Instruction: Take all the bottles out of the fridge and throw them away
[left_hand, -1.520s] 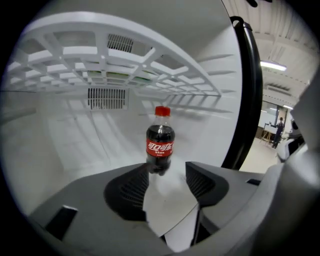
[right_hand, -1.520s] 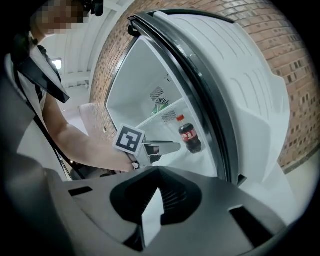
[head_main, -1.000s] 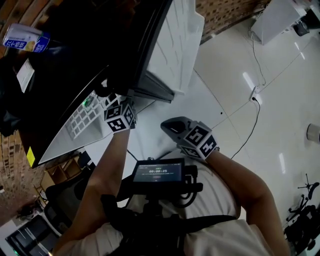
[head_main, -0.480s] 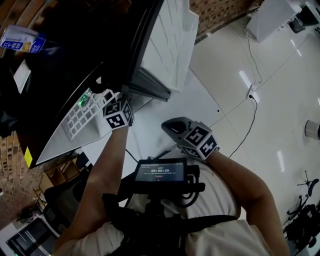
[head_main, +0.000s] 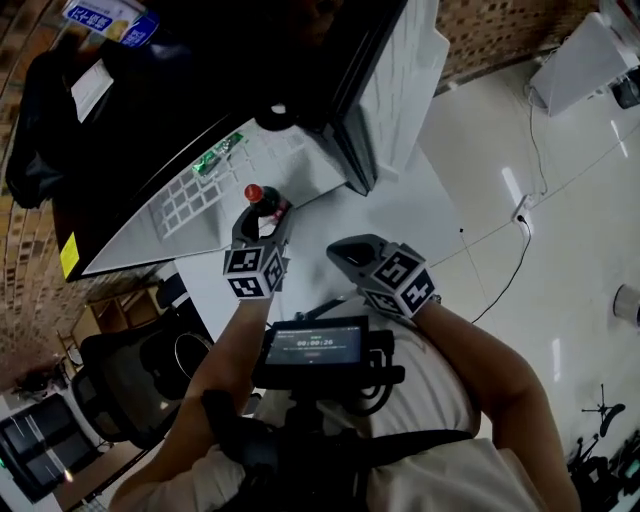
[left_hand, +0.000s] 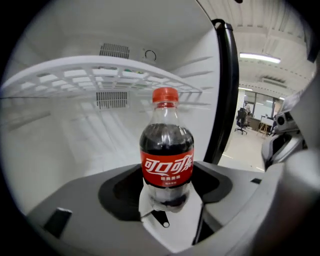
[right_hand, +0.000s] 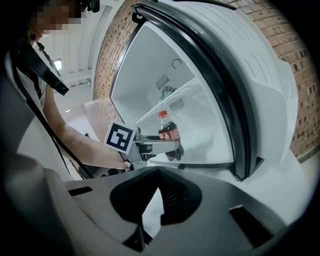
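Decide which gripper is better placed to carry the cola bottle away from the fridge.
Left. The left gripper grips the cola bottle by its lower body; the right gripper is empty, clear of it.

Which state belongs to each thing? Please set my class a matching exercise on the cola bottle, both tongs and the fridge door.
1 cola bottle
2 left tongs
3 right tongs
4 fridge door

A stands open
B hold nothing
C upright, red cap
D shut on the bottle

Pairs: 1-C, 2-D, 3-B, 4-A. The left tongs' jaws have just been closing, with the bottle between them.
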